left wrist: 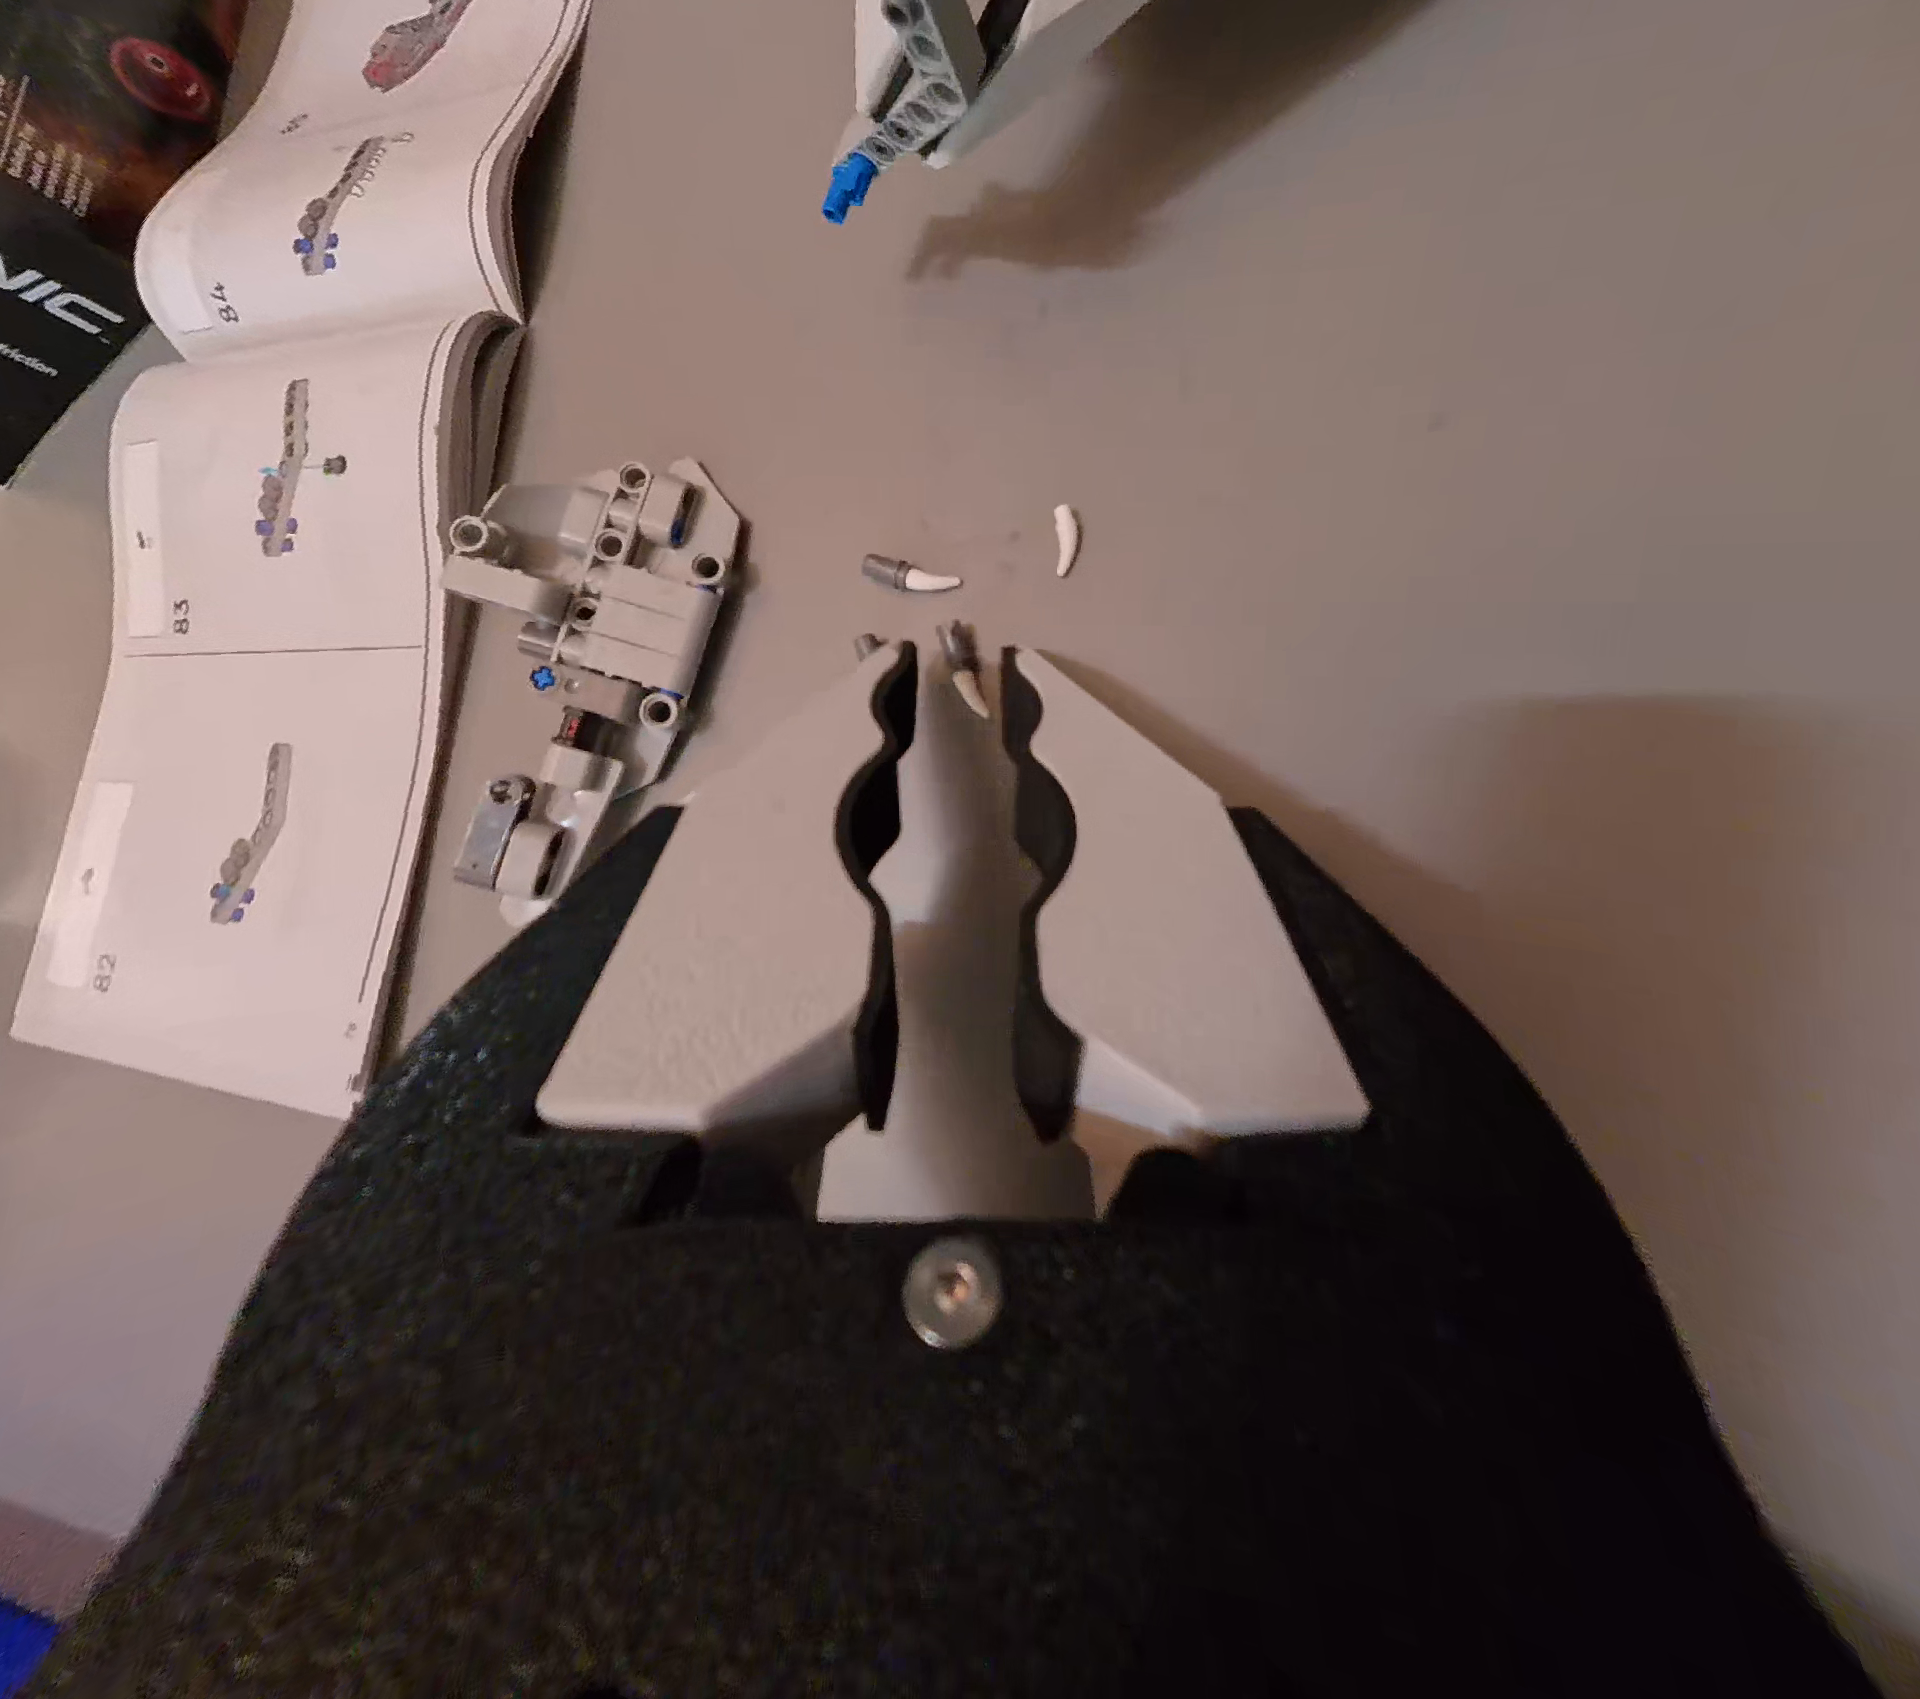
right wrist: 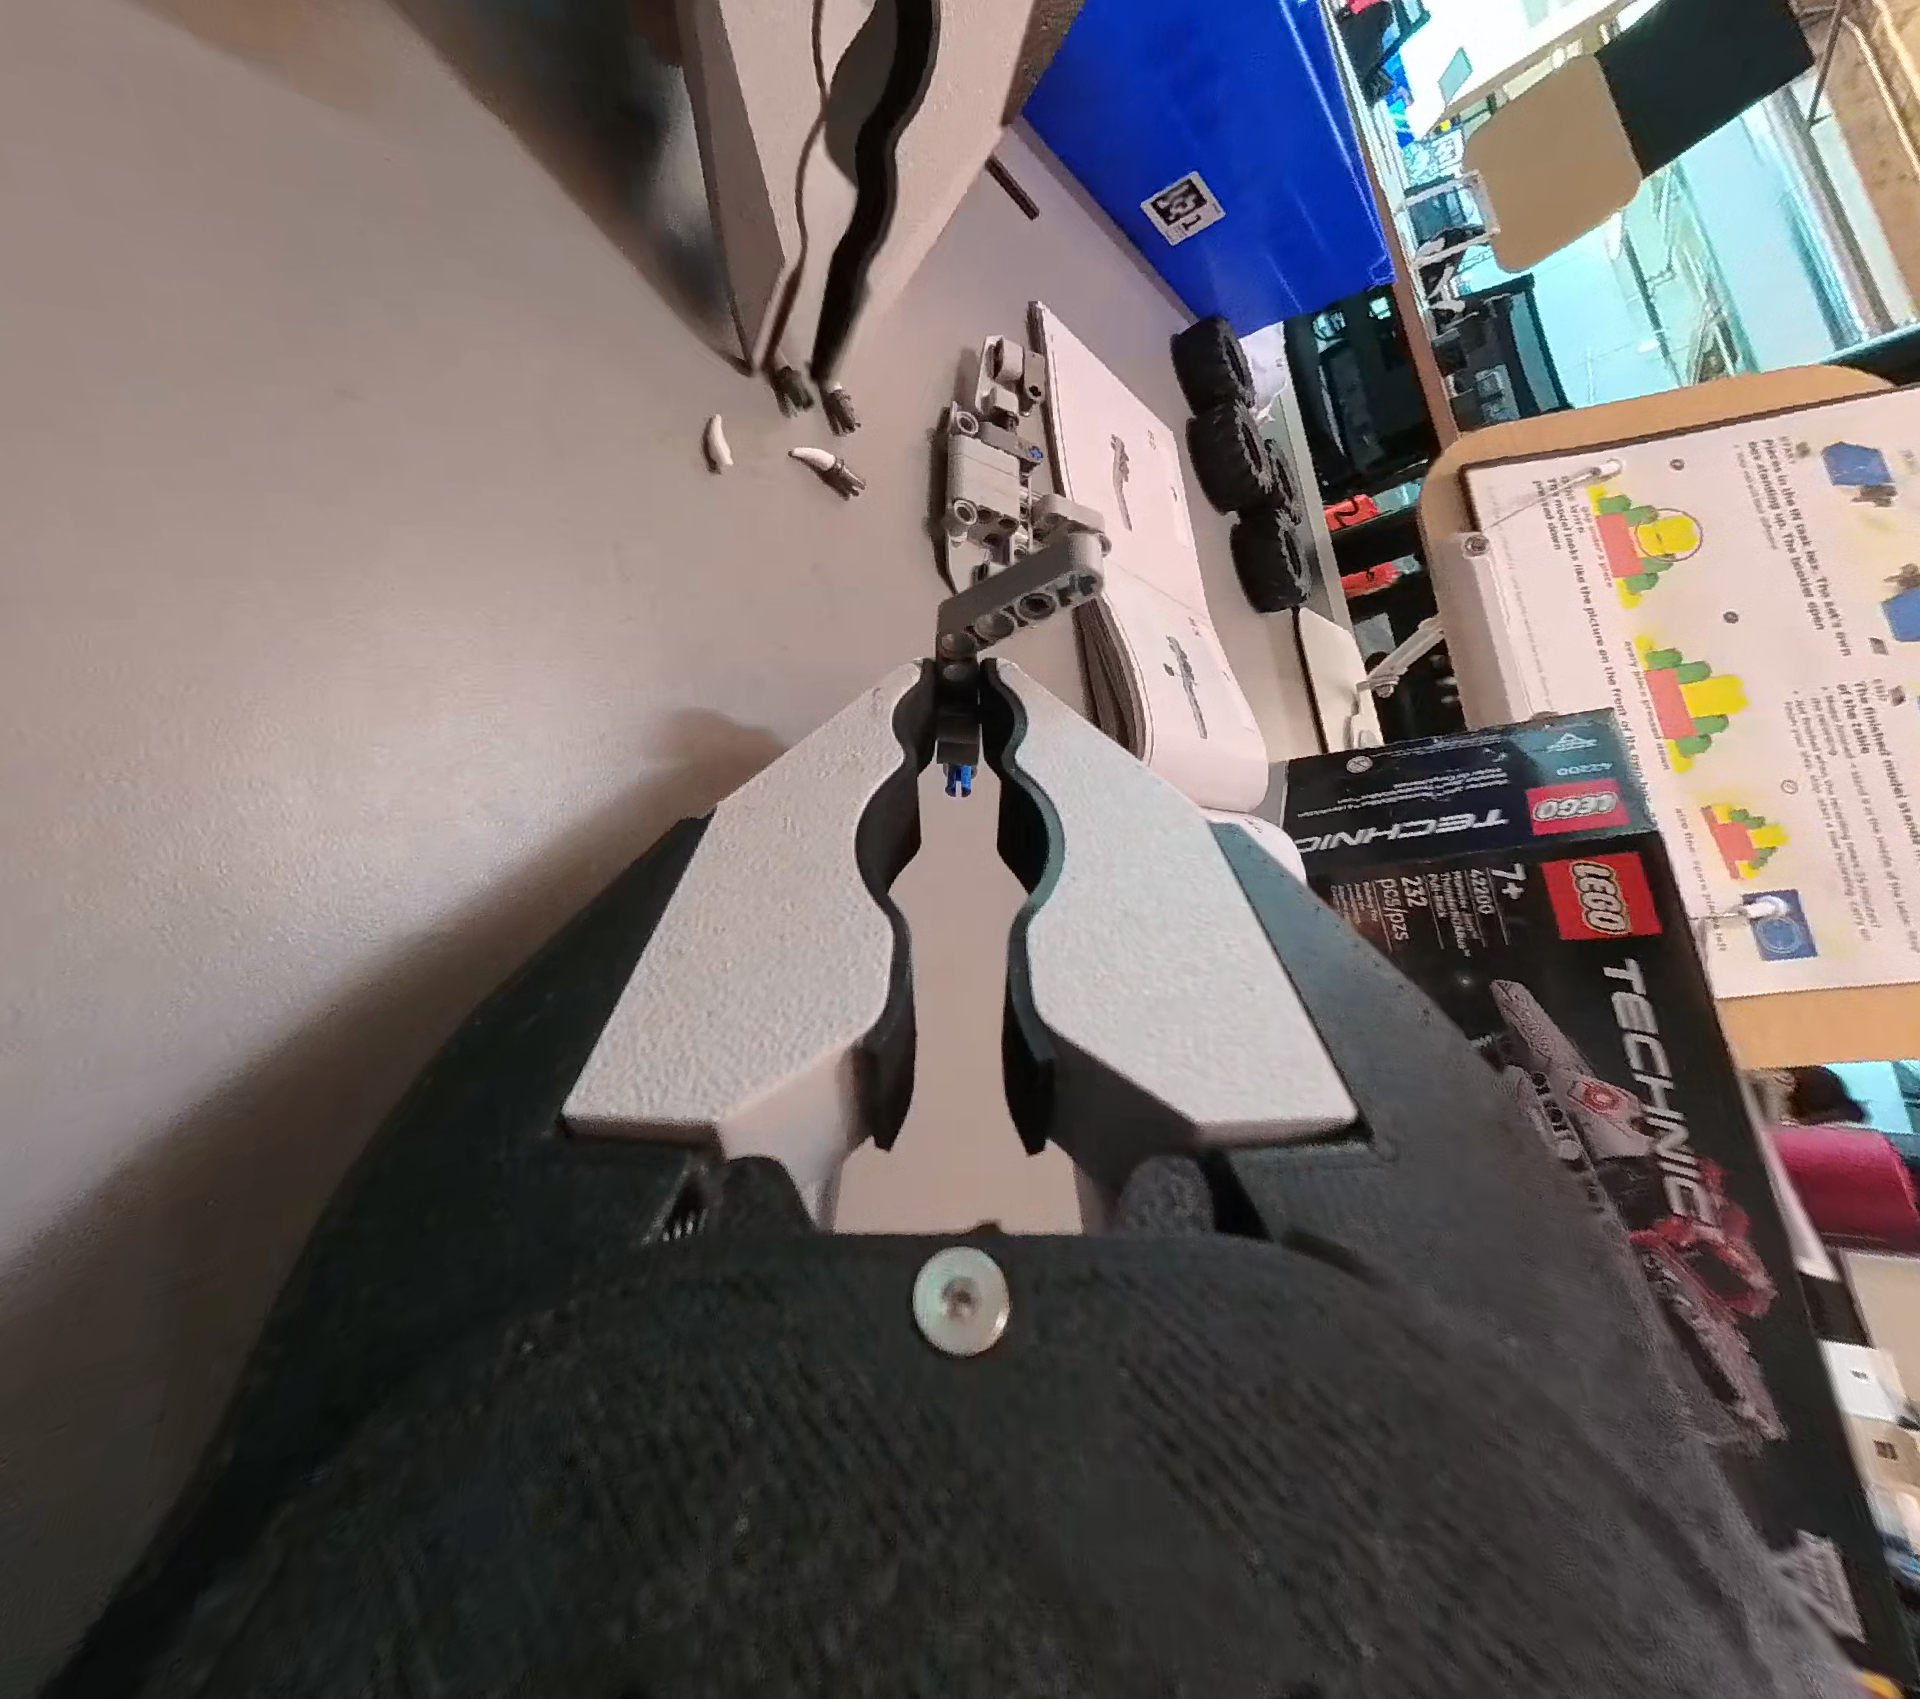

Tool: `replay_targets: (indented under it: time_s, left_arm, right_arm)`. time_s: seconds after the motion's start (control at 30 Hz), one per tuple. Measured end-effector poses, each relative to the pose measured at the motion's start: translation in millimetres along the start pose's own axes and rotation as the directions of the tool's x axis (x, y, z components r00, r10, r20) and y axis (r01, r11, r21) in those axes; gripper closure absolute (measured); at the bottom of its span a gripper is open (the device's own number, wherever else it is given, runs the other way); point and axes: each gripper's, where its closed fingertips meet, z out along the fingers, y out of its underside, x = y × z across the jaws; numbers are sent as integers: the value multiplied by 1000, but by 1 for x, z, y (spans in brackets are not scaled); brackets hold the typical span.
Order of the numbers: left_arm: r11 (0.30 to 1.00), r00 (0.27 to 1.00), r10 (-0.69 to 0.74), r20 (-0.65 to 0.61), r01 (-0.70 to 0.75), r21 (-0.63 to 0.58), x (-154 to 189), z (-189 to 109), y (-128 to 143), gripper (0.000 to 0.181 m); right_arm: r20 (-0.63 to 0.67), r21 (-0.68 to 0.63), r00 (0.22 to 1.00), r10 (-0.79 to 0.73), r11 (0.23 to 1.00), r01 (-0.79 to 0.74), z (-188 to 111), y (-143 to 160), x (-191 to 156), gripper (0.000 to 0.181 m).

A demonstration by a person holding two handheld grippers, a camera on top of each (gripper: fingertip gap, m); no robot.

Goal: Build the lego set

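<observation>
My left gripper (left wrist: pixel 958 657) is low over the grey table (left wrist: pixel 1351 402), narrowly open. A white tooth on a grey pin (left wrist: pixel 966 675) lies between its fingertips, and a grey pin (left wrist: pixel 868 643) peeks out beside the left finger. Another tooth on a pin (left wrist: pixel 914 577) and a bare white tooth (left wrist: pixel 1065 537) lie just beyond. My right gripper (right wrist: pixel 956 673) is shut on a grey bent beam (right wrist: pixel 1013 610) with a blue pin (right wrist: pixel 958 776). It holds the beam (left wrist: pixel 914 18) above the table. A grey part-built assembly (left wrist: pixel 603 610) lies left of the teeth.
An open instruction booklet (left wrist: pixel 291 506) lies left of the assembly, with the black set box (right wrist: pixel 1558 922) beside it. Black tyres (right wrist: pixel 1236 454) and a blue bin (right wrist: pixel 1195 91) stand beyond the booklet. A clipboard with a printed sheet (right wrist: pixel 1714 662) is at the far right. My right fingertips sit around 9 cm from my left ones.
</observation>
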Motion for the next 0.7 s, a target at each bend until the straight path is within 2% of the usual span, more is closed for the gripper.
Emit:
replay_targets:
  time_s: [0.17,0.33,0.43,0.53,0.7]
  left_arm:
    - [993,999,-46,-22,48,108,0,-16,-20,152]
    - [965,996,-91,-12,91,244,-1,-32,-59,149]
    - [949,994,-110,-19,111,294,3,-30,-79,150]
    - [936,991,-133,-31,136,324,9,-22,-96,151]
    - [944,989,-146,8,137,302,11,-10,-104,156]
  right_arm:
    - [-25,-77,990,-137,988,135,1,1,0,176]
    - [-24,-133,976,-215,969,210,2,-2,0,176]
    - [-57,-145,974,-219,967,209,1,-5,6,176]
    - [-79,-195,955,-285,944,265,1,-6,9,176]
    - [-83,-284,913,-399,888,362,2,-2,11,176]
